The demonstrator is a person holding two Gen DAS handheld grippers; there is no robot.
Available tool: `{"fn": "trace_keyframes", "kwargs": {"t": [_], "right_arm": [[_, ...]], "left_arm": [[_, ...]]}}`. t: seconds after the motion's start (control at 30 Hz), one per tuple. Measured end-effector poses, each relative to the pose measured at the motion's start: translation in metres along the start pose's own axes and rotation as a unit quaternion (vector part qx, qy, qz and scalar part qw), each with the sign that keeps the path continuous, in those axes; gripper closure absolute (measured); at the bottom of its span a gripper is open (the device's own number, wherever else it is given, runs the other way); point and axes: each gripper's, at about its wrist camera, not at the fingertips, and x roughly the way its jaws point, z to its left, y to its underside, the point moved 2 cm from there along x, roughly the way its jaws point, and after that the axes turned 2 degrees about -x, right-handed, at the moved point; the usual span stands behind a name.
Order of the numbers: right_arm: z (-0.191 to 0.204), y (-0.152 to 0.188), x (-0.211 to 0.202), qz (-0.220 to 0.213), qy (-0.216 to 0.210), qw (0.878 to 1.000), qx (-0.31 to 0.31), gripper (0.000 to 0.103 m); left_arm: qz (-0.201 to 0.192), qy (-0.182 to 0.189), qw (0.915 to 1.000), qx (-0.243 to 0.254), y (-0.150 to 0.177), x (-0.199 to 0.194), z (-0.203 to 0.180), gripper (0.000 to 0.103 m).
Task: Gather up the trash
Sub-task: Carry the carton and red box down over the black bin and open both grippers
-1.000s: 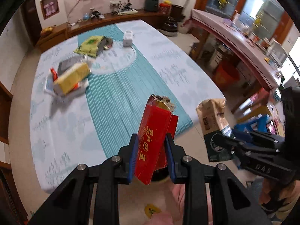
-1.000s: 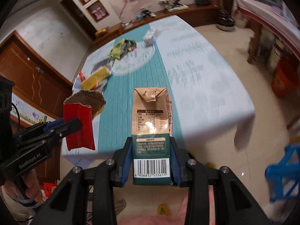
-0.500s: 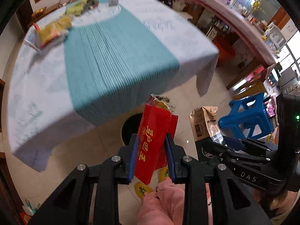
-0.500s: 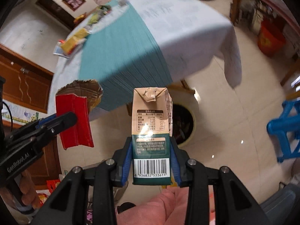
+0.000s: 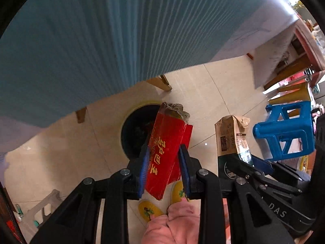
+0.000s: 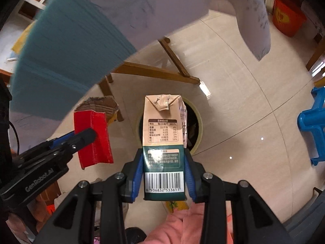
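Your left gripper (image 5: 164,168) clamps the red box (image 5: 169,148), your right gripper (image 6: 164,174) the milk carton (image 6: 163,142), both above the bin (image 6: 198,126) under the table; release off-centre and they bounce off the rim onto the floor

The red box (image 5: 168,154) hides part of the bin (image 5: 134,134), and what lies inside the bin is too dark to tell. The milk carton (image 6: 163,148) covers the bin's middle in the other view. The tablecloth (image 5: 101,40) is blurry. The blue stool (image 6: 312,126) is cut off by the edge.
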Motion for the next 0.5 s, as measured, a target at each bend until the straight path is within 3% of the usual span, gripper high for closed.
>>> {"fn": "trace_keyframes", "kwargs": {"t": [0.2,0.33,0.5], "right_arm": [[-0.019,-0.009,0.035,-0.007,0.008,1.0,0.006,0.066],[-0.024,-0.013,0.046,-0.008,0.011,1.0,0.002,0.066],[-0.017,-0.015,0.055,-0.007,0.014,1.0,-0.016,0.066]], "left_arm": [[0.004,0.001,0.9999,-0.014,-0.002,0.049,0.001,0.066],[0.003,-0.01,0.9992,-0.038,0.0,0.062,0.006,0.031],[0.004,-0.032,0.9973,-0.065,0.01,0.068,0.027,0.017]]}}
